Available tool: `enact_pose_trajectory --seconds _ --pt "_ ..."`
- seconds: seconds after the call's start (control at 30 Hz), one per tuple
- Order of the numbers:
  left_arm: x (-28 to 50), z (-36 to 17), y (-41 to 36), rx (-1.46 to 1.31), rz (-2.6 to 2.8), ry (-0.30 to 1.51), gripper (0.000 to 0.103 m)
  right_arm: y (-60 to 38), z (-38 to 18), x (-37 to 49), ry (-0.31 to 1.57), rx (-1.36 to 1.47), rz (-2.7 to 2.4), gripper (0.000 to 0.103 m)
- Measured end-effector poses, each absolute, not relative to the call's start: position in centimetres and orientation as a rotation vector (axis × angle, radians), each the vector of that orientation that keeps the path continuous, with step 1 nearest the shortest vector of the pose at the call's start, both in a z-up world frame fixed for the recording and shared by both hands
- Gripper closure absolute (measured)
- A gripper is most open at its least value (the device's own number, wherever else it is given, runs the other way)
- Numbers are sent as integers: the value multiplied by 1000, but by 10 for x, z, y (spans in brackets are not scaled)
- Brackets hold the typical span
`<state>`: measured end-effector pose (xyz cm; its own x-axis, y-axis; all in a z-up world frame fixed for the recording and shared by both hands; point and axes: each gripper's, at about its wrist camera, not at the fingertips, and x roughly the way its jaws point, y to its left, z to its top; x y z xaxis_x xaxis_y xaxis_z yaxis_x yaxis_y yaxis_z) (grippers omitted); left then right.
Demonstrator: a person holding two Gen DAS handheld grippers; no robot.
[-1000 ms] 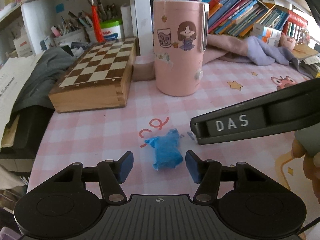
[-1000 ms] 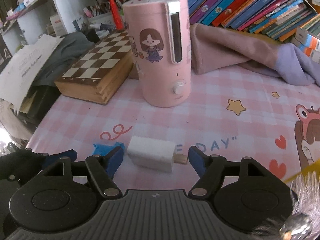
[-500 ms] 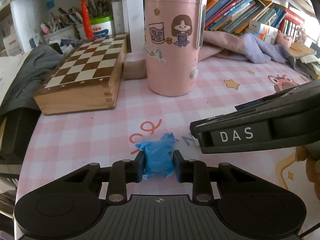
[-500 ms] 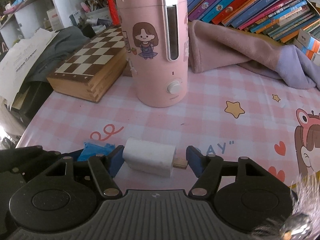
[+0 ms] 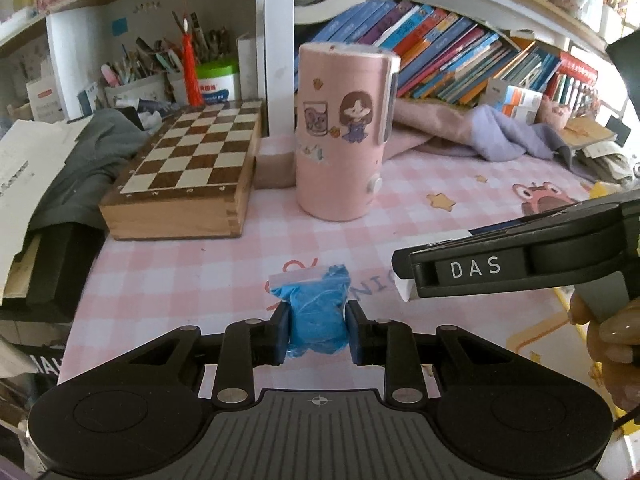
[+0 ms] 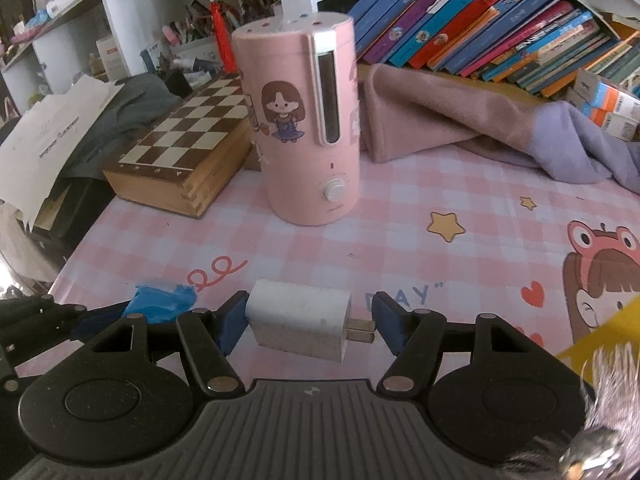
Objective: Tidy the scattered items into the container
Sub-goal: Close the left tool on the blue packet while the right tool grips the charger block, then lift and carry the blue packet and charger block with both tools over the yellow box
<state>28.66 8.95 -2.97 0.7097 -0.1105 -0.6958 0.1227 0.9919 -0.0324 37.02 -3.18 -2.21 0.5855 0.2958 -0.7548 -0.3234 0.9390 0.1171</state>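
Note:
My left gripper [image 5: 317, 332] is shut on a small bag of blue powder [image 5: 317, 320] and holds it a little above the pink checked tablecloth. The bag also shows in the right wrist view [image 6: 162, 302]. My right gripper [image 6: 308, 322] has its jaws closed against a white plug adapter [image 6: 298, 322], which is lifted off the cloth, prongs to the right. The right gripper's body, marked DAS [image 5: 520, 264], shows at the right of the left wrist view. No container for the items is identifiable in either view.
A pink humidifier [image 5: 344, 132] stands mid-table, with a wooden chessboard box [image 5: 188, 176] to its left. Pink and purple cloths [image 6: 480, 120] lie before a row of books [image 6: 480, 20]. A yellow object [image 6: 600, 332] is at the right edge.
My left gripper closed on the blue bag and lifted it. My right gripper closed on the white adapter and raised it off the cloth.

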Motion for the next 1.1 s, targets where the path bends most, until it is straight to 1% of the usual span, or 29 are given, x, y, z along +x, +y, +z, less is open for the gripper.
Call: enact_pose_trajectory --seconds 0.67,1.1 --pt "194 23 87 -50 -155 656 76 -73 17 276 801 12 343 38" --pt "126 40 93 -90 -170 606 76 -75 33 204 767 -5 362 39"
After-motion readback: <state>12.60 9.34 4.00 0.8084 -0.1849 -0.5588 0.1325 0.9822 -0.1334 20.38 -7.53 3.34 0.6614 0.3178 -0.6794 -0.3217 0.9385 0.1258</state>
